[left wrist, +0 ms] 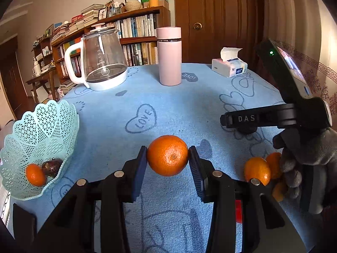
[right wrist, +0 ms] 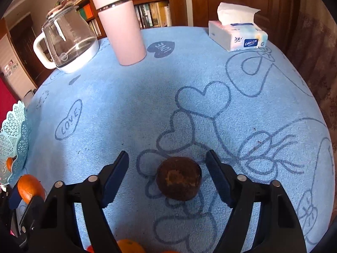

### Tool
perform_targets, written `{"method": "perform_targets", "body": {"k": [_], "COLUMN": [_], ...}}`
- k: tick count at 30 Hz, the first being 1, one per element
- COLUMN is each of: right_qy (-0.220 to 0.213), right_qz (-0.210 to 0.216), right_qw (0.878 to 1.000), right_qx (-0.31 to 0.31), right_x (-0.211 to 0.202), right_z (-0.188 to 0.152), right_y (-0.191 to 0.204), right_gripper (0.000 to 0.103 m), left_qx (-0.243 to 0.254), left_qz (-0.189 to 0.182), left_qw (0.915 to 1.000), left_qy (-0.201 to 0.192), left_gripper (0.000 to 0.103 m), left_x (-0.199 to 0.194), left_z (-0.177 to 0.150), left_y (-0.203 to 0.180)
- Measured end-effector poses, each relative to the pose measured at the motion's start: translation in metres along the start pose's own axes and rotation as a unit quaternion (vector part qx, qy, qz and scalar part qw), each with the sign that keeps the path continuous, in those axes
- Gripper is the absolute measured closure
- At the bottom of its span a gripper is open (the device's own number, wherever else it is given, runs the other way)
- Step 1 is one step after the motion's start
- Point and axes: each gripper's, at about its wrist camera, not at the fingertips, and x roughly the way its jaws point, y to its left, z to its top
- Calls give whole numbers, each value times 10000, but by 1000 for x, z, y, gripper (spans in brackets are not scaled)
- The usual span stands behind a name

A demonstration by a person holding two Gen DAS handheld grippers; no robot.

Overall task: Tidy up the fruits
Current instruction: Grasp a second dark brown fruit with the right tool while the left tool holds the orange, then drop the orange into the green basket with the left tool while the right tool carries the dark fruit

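My left gripper (left wrist: 167, 158) is shut on an orange tangerine (left wrist: 167, 155), held just above the blue cloth. A mint lattice basket (left wrist: 44, 126) at the left holds one tangerine (left wrist: 35, 175) and a dark brown fruit (left wrist: 51, 167). More tangerines (left wrist: 258, 170) lie at the right beside a gloved hand (left wrist: 305, 158). In the right wrist view my right gripper (right wrist: 167, 164) stands open around a dark brown round fruit (right wrist: 178, 178) on the cloth, the pads clear of it on both sides. The held tangerine (right wrist: 29, 187) and the basket (right wrist: 14, 135) show at the left edge.
A glass kettle (left wrist: 101, 61), a pink flask (left wrist: 169, 57) and a tissue pack (left wrist: 229, 67) stand along the far side of the blue cloth-covered table (left wrist: 168, 109). Bookshelves and a wooden door are behind. Another tangerine (right wrist: 129, 245) lies at the near edge under the right gripper.
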Motion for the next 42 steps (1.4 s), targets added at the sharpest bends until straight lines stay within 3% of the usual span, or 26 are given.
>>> {"method": "perform_targets", "body": {"k": [9, 26, 32, 42], "right_qy": [81, -397, -242, -268], "right_qz": [-340, 256, 345, 74], "right_qw": [9992, 9978, 9979, 9993], "right_qx": [-207, 474, 501, 268], "right_x": [8, -26, -15, -12], "right_z": [5, -20, -22, -26], "right_y": [2, -24, -24, -15], "right_gripper": [64, 64, 64, 64], "left_qx": [-14, -108, -158, -206], "left_qz": [3, 21, 56, 60], "left_qw": [10000, 9999, 9999, 9998], "left_qy": [9, -27, -29, -53], "left_gripper": [62, 62, 62, 62], "left_x": [0, -1, -1, -3], "left_z": [0, 1, 1, 1], "left_y": [1, 4, 7, 10]}}
